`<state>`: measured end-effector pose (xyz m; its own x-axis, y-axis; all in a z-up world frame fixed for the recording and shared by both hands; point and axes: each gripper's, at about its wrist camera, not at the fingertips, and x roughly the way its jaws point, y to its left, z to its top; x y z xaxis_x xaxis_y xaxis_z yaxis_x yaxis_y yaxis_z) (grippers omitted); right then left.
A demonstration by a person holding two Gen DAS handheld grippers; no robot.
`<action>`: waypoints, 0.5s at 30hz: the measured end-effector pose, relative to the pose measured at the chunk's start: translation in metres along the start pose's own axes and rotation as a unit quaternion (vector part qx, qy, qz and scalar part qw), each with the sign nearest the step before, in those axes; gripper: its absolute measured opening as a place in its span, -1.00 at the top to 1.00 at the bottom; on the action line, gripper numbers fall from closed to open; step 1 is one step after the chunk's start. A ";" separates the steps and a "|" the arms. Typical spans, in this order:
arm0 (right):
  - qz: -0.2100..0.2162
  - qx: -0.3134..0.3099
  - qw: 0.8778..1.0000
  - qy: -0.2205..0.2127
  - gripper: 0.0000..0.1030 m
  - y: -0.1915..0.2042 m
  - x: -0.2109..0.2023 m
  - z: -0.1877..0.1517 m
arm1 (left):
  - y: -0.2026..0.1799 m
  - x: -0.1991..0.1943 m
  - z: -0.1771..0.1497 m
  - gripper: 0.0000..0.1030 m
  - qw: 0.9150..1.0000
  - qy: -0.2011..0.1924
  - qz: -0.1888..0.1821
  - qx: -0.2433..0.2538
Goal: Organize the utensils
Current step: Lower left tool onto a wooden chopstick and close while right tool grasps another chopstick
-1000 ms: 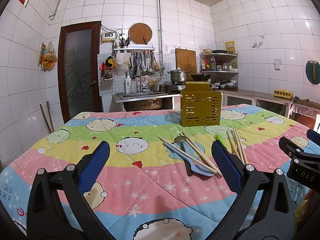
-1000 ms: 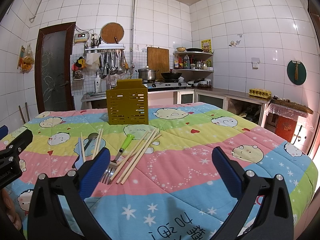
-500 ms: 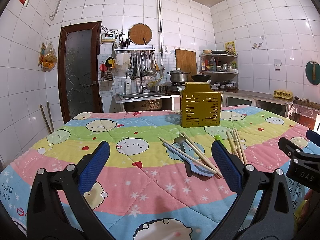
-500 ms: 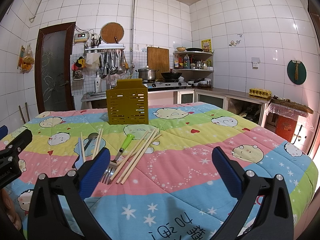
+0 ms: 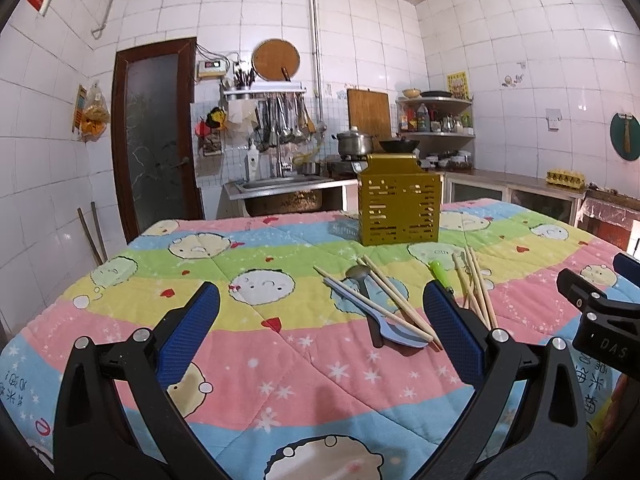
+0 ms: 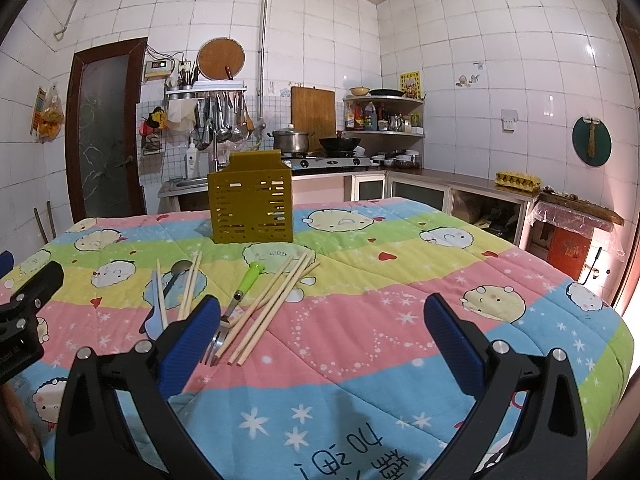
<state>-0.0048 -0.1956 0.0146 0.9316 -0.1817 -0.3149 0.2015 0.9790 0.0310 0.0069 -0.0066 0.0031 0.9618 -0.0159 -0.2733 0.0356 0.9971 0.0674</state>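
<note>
A yellow slotted utensil holder stands upright at the far side of the quilted table. In front of it lie a metal spoon, a blue plastic spoon, a green-handled fork and several wooden chopsticks. My left gripper is open, low over the near edge, left of the utensils. Also open is my right gripper, near the front; its left finger overlaps the fork's tines.
The table wears a colourful cartoon quilt. Behind it run a sink, a stove with a pot and wok, and shelves. Each gripper shows at the edge of the other's view. A door is at the back left.
</note>
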 end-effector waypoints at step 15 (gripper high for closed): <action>-0.014 0.004 0.999 0.040 -0.93 -0.003 0.046 0.051 | 0.014 0.060 0.046 -0.90 0.996 0.080 -0.037 -0.032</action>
<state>0.0532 -0.2115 0.0479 0.8988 -0.2004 -0.3898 0.2295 0.9729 0.0291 0.0776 0.0029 0.0322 0.9017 -0.0827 -0.4245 0.0823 0.9964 -0.0194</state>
